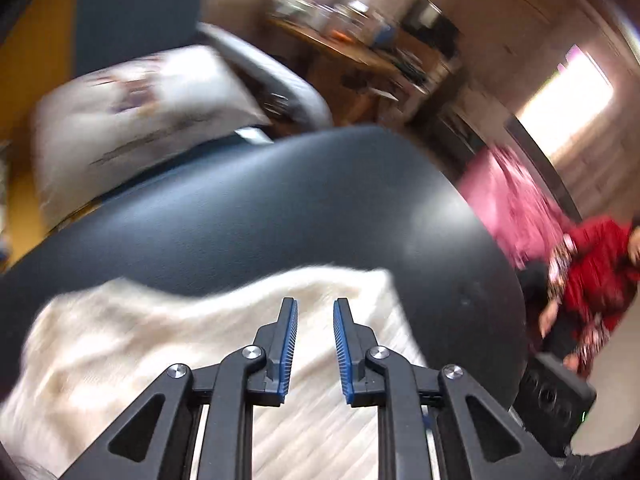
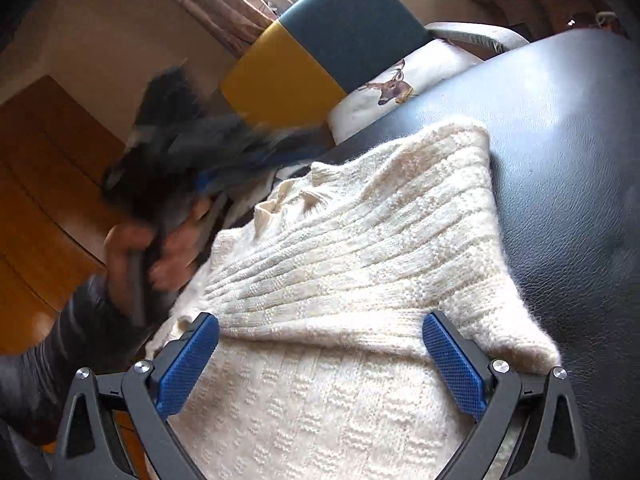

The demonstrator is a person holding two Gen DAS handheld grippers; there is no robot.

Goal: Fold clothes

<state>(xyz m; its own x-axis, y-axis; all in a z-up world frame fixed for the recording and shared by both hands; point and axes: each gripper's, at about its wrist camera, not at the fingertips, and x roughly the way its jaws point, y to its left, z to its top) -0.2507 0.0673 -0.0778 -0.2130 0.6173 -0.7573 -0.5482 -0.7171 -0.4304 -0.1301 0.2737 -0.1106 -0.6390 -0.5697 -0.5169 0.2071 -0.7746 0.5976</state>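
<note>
Cream knit sweater (image 2: pixel 340 248) lies on the dark leather surface (image 2: pixel 560 160), partly folded: top layer doubled over w/ its fold edge running across just ahead of the right gripper (image 2: pixel 320 364). Long axis runs away from that gripper, slanting up-right, ribs lying crosswise to it. Collar end sits ahead-left, near the blurred left gripper (image 2: pixel 168 184) & the hand (image 2: pixel 136 256) holding it.

Right gripper: jaws spread wide, blue pads on either side of the knit, nothing clamped between them; sweater passes under & between.

Left gripper (image 1: pixel 315 312): jaws parted by a narrow gap, nothing in them. Sweater (image 1: pixel 160 340) under it and to its left, blurred; bare leather surface (image 1: pixel 280 208) stretches ahead of it.

Beyond the sweater from the right gripper: white cushion w/ deer print (image 2: pixel 400 80) against a yellow-and-teal chair back (image 2: pixel 320 52). Far right of the left gripper, a person in red (image 1: pixel 592 272), blurred.
</note>
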